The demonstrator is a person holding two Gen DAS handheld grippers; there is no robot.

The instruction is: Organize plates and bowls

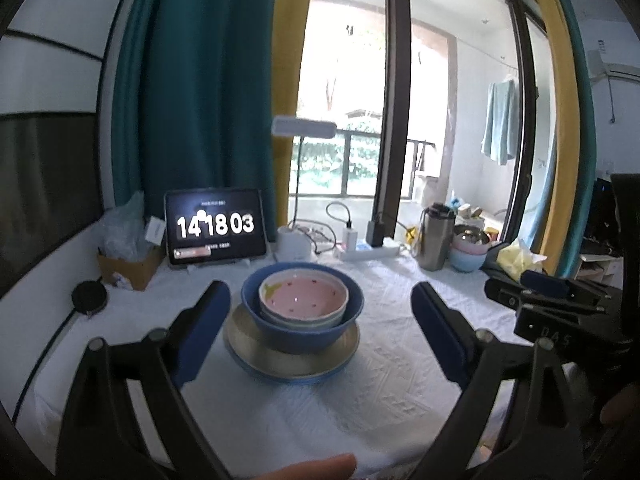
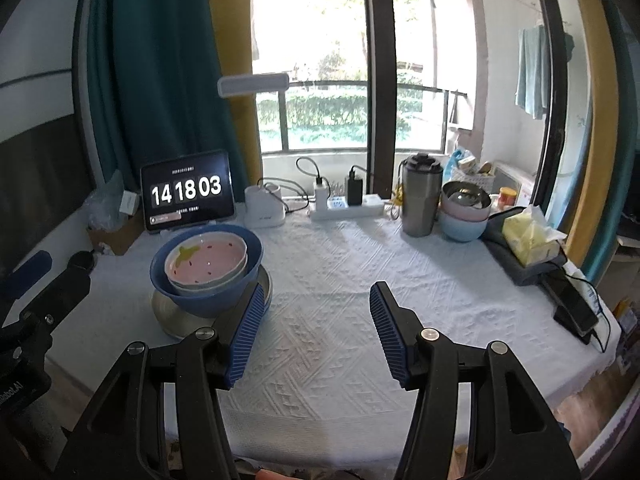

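A stack stands on the white tablecloth: a pink strawberry-pattern bowl [image 1: 303,295] nested in a blue bowl [image 1: 296,330], on a plate [image 1: 256,350]. My left gripper [image 1: 320,328] is open, with its jaws on either side of the stack and nothing held. In the right wrist view the pink bowl [image 2: 206,261], blue bowl [image 2: 200,300] and plate [image 2: 172,316] are at the left. My right gripper [image 2: 316,328] is open and empty over bare cloth, to the right of the stack.
At the back are a tablet clock [image 2: 187,192], a lamp base [image 2: 264,208], a power strip [image 2: 346,208], a steel tumbler [image 2: 420,200] and stacked bowls [image 2: 464,210]. A tissue pack [image 2: 530,236] and a phone [image 2: 576,308] lie at the right edge. A cardboard box [image 1: 128,268] stands at the left.
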